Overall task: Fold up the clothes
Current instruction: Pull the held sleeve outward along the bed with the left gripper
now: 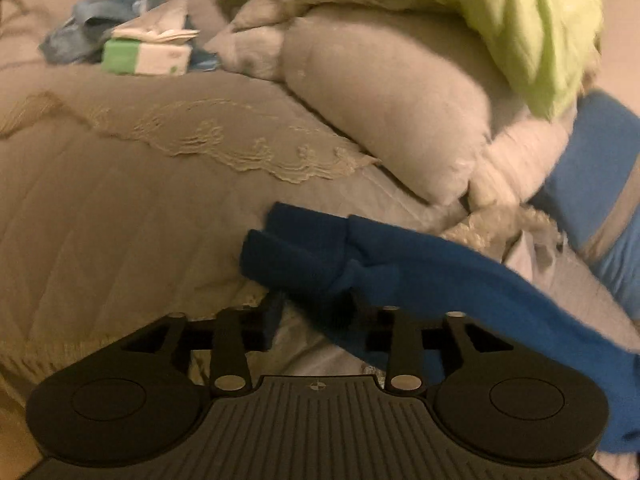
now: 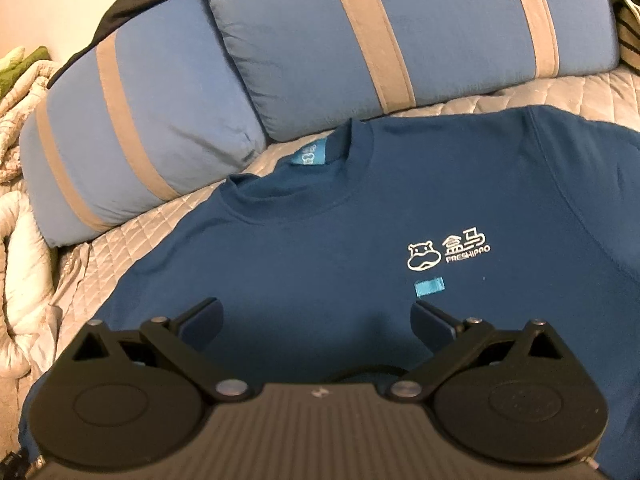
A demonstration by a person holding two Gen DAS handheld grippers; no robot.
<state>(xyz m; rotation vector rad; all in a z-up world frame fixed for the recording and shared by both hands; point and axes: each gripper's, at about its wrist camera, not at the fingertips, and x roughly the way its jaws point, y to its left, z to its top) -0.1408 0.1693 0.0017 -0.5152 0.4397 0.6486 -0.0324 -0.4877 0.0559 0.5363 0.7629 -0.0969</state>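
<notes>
A bed fills both views, covered by a grey-beige quilted bedspread (image 1: 120, 208) with a strip of lace embroidery across it. In the right wrist view, two large blue pillows (image 2: 400, 36) with tan stripes lean along the far edge of the bed. A dark blue sweatshirt (image 2: 320, 248) lies spread flat, front up, on the quilt just below the pillows, its round collar toward them. On its chest is a white hippo logo (image 2: 448, 254) reading "FRESHIPPO", with a small light blue tag beneath it.

In the left wrist view, a bunched grey duvet (image 1: 380, 92) lies heaped at the upper right, with a lime green blanket (image 1: 520, 20) on top of it. One sweatshirt sleeve (image 1: 360, 256) stretches across the quilt from the right, its folded cuff end near the middle. Farther back sit a green-and-white tissue pack (image 1: 146, 54) and a crumpled light blue cloth (image 1: 80, 32) beside it.

The right gripper (image 2: 316, 320) hovers over the sweatshirt's chest, its fingers wide apart and holding nothing. The left gripper (image 1: 318, 304) points at the sleeve, fingers apart; the sleeve lies across the right finger, hiding its tip.
</notes>
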